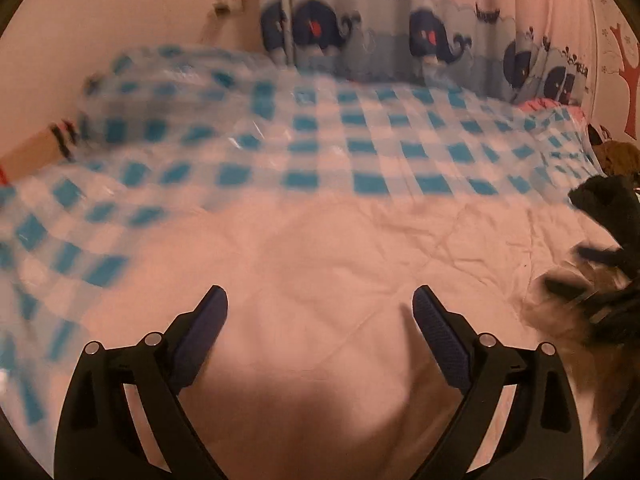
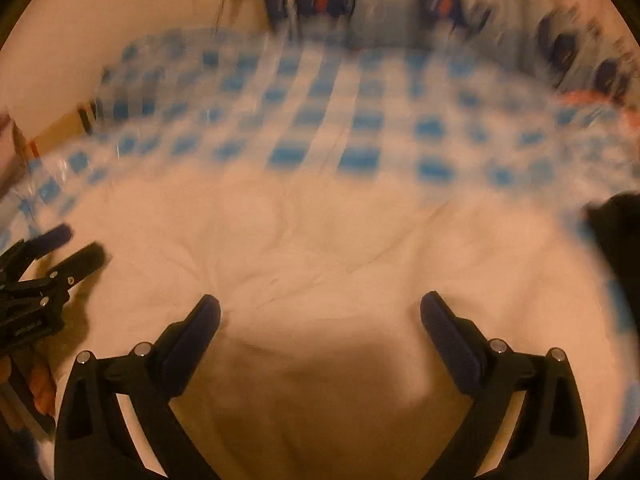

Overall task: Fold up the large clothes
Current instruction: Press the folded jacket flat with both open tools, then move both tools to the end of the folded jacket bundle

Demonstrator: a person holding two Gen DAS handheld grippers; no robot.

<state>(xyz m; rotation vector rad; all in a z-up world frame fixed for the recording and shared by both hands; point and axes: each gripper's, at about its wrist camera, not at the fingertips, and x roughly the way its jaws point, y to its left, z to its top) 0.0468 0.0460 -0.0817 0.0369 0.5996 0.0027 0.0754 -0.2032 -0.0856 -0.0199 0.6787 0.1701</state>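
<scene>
A large pale pink-white garment [image 1: 320, 264] lies spread and creased over a blue-and-white checked cover [image 1: 360, 136]; it also shows in the right wrist view [image 2: 320, 248]. My left gripper [image 1: 320, 300] is open and empty just above the cloth. My right gripper [image 2: 320, 308] is open and empty over the same cloth. The right gripper shows blurred at the right edge of the left wrist view [image 1: 600, 276]. The left gripper shows at the left edge of the right wrist view [image 2: 60, 256]. Both views are motion-blurred.
A curtain with dark blue whale prints [image 1: 400, 28] hangs behind the bed. A pale wall [image 1: 120, 20] is at the back left. A dark object [image 2: 616, 232] sits at the right edge. A brown soft thing [image 1: 616, 156] lies at the far right.
</scene>
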